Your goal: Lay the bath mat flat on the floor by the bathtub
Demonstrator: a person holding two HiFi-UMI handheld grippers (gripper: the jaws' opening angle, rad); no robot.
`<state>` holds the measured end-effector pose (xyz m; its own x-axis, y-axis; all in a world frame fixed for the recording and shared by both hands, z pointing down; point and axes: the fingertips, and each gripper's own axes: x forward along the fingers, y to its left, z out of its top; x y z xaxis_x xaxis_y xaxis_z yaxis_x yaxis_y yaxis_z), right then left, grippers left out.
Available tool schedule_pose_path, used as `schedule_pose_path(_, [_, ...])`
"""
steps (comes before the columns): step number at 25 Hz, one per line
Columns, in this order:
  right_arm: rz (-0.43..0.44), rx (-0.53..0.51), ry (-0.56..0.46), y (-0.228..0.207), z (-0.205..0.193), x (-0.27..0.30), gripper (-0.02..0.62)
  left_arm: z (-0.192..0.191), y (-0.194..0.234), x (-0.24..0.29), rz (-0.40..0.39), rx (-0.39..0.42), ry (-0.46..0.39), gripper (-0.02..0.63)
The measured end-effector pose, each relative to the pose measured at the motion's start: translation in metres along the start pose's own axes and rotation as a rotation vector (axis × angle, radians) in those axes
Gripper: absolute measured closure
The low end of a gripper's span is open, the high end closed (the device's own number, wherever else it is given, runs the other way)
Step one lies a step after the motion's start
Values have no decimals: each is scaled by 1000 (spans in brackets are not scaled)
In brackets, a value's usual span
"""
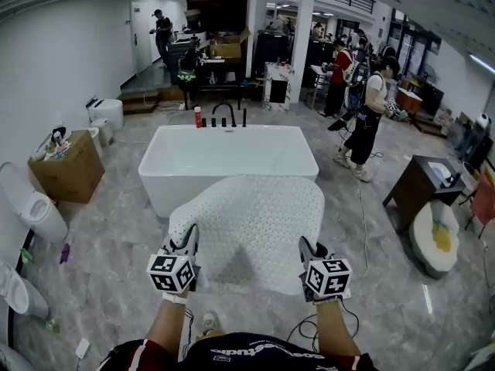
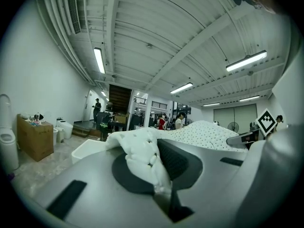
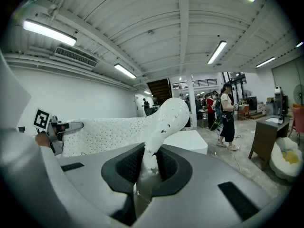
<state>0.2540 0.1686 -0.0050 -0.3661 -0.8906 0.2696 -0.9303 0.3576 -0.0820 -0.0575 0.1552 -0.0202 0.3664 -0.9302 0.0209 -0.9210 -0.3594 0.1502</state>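
Bath mat (image 1: 251,219) hanging stretched before bathtub (image 1: 228,157); left gripper (image 1: 190,239) jaws clamping one near corner, right gripper (image 1: 306,248) jaws clamping the other.

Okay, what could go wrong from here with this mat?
The left gripper and right gripper each pinch just a bunched corner of the bath mat, so one might slip. The mat's far edge hangs close to the bathtub and could drape against it instead of lying flat. A floor cable may end up underneath.
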Motion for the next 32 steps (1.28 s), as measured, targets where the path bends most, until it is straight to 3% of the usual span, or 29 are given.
schedule_pose_path(32, [26, 2, -19, 82, 59, 198, 548, 46, 192, 89, 28, -7, -25, 568])
